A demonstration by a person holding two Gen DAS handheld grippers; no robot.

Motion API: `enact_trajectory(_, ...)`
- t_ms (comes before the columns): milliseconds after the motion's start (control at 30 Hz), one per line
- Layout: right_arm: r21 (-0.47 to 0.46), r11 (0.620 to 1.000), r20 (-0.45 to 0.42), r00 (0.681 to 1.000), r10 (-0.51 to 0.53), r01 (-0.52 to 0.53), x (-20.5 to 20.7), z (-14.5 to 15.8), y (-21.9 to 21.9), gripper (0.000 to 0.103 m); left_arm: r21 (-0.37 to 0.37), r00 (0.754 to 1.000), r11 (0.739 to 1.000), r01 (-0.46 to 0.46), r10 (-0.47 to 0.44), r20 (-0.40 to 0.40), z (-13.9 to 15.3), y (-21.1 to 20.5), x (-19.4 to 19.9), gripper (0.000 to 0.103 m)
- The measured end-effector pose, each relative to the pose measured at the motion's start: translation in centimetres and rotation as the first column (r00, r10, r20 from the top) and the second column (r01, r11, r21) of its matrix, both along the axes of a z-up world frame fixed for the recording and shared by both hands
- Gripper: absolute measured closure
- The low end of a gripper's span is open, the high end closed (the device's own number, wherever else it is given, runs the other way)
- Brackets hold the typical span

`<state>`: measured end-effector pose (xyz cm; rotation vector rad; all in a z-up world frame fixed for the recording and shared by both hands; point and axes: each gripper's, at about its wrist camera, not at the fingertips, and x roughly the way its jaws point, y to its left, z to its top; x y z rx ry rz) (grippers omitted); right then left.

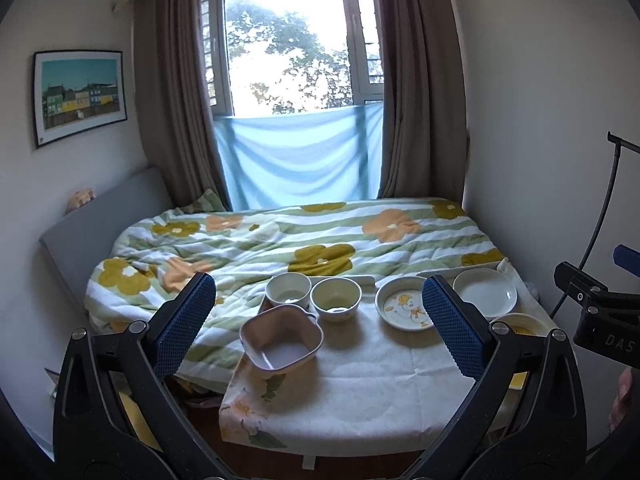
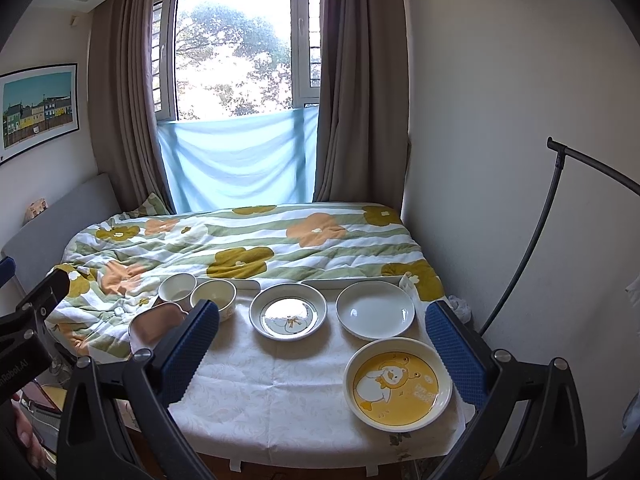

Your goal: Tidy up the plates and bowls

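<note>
Both grippers gape wide above table (image 2: pixel 280 392) beside bed (image 2: pixel 240 240).

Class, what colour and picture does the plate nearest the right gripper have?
Yellow plate with a white cartoon duck; right wrist view.

Plates (image 2: pixel 375 314) look like glossy glazed ceramic, tablecloth (image 2: pixel 280 392) is matt woven cloth, gripper pads (image 1: pixel 454 320) are bumpy blue rubber-looking stuff.

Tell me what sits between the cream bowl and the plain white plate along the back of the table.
One dish: the duck-print plate, standing apart from the cream bowl and the plain white plate. Around it, only bare tablecloth. The right wrist view shows it best.
</note>
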<state>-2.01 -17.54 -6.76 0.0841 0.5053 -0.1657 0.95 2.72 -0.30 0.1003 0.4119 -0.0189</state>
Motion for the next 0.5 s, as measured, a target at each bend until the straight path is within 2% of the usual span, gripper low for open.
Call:
enact_trajectory(133, 0.036, 0.999, -0.022, 1.000, -0.014, 0.015, 0.3, 0.1, 0.0, 0.000, 0.027, 0.998, 0.999, 0.044, -0.043, -0.039, -0.5, -1.0, 1.7, 0.000)
enact_trajectory(233, 0.087, 0.994, -0.065, 0.996, -0.062, 0.068, 0.8, -0.9, -1.0, 0.000, 0.065, 0.993, 0.993, 0.101, -0.097, -0.065, -1.8, -2.6, 3.1, 0.000)
enact_trajectory(333, 0.089, 0.985, -0.122, 0.983, -0.139, 0.150, 0.4, -2.5, -2.4, 0.000, 0.078, 0.979, 0.981, 0.178, -0.169, -0.111, -3.7, -4.6, 4.7, 0.000)
enact_trajectory(433, 0.110, 0.972, -0.183, 0.965, -0.186, 0.208, -0.1, -4.6, -4.5, 0.000, 0.049, 0.950, 0.963, 0.264, -0.251, -0.185, -5.9, -6.9, 6.4, 0.000)
enact_trajectory(500, 0.126, 0.959, -0.221, 0.950, -0.223, 0.254, -0.4, -5.9, -6.2, 0.000, 0.006, 0.909, 0.938, 0.347, -0.334, -0.251, -7.7, -8.8, 7.8, 0.000)
